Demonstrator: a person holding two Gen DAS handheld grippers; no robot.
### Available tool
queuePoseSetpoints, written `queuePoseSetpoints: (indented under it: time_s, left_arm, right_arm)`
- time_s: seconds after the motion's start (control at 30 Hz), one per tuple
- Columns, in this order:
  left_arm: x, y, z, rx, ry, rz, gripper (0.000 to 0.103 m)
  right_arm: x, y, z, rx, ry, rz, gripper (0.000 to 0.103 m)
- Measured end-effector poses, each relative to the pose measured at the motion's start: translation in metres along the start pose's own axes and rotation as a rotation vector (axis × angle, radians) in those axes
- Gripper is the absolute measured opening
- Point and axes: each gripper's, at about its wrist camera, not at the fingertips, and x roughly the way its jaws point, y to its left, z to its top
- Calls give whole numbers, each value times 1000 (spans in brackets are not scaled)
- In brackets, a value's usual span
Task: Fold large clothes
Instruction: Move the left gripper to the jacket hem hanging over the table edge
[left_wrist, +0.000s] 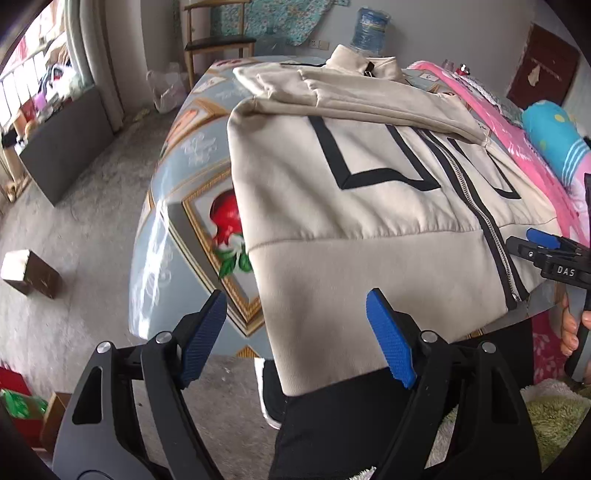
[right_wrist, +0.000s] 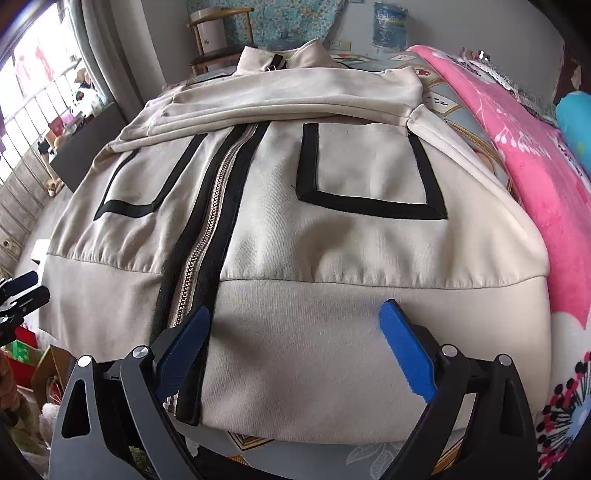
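A cream zip-up jacket (right_wrist: 295, 229) lies front up across a table (left_wrist: 177, 221) covered in a printed cloth, its collar toward twelve o'clock and its broad hem band at six o'clock, hanging slightly over the near table edge. Both of its sleeves (right_wrist: 288, 103) are already folded across the chest, one stacked on the other, so the job appears to stand between the sleeve folds and the body fold. In the right wrist view the right gripper (right_wrist: 291, 343) hovers over the hem band just right of the zipper (right_wrist: 207, 236), its tongs spread wide with nothing between them; in the left wrist view the left gripper (left_wrist: 295, 332) hangs at the hem's left corner, also spread and empty, one pad over the table edge and one over the cloth. The next move likely calls for both tools to come down on the hem, pinch it at two points and carry it toward the collar. The count: one jacket, two sleeves, two black-trimmed chest pockets (right_wrist: 369, 173), one zipper, two grippers, and one pink blanket (right_wrist: 535, 184) at three o'clock.
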Motion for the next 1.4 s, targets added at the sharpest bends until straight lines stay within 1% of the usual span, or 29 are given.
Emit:
queuePoseSetpoints:
  time_s: [0.13, 0.2, 0.23, 0.3, 0.33, 0.4, 0.53, 0.63, 0.77, 0.8, 0.83, 0.9, 1.03, 1.13, 1.2, 1.33, 1.4]
  left_arm:
    - [6, 8, -2, -40, 6, -22, 73]
    - [6, 13, -2, -58, 1, -41, 67]
    - [6, 15, -1, -68, -5, -60, 65]
    - [5, 16, -1, -74, -12, -88, 54]
    - [5, 17, 0, -75, -13, -109, 53]
    - [6, 16, -1, -77, -7, -135, 52]
    - [12, 16, -1, -82, 1, -141, 52]
    - [12, 21, -2, -108, -4, -169, 52]
    - [10, 34, -4, -185, -15, -247, 52]
    - [10, 37, -4, -204, -12, -275, 47]
    - [10, 40, -5, -236, -1, -336, 44]
    - [10, 42, -8, -261, 5, -366, 43]
    - [13, 39, -7, -237, 28, -374, 43]
    - [14, 39, -6, -233, 62, -404, 43]
    - [12, 39, -8, -217, 72, -419, 43]
    - [10, 30, -13, -139, 100, -406, 43]
    - [10, 28, -15, -123, 104, -392, 41]
  right_arm:
    - [0, -1, 1, 1, 14, 5, 91]
    - [1, -1, 2, -1, 19, 3, 91]
    - [1, 0, 2, -1, 20, 1, 91]
    - [1, 0, 2, 2, 22, -2, 91]
    - [1, 0, 2, 4, 22, -5, 91]
    - [2, 1, 2, 6, 22, -9, 91]
    - [2, 1, 3, 7, 25, -12, 91]
    - [2, 1, 3, 7, 25, -13, 91]
    - [2, 0, 3, 7, 24, -12, 91]
    - [2, 0, 2, 6, 24, -11, 91]
    - [2, 0, 3, 6, 24, -11, 91]
    - [2, 0, 3, 7, 23, -10, 91]
    - [1, 0, 2, 4, 22, -10, 91]
    - [1, 0, 2, 4, 18, -8, 91]
    - [1, 0, 1, 4, 16, -8, 91]
    - [1, 0, 1, 4, 14, -6, 91]
    - [1, 1, 1, 4, 13, -5, 91]
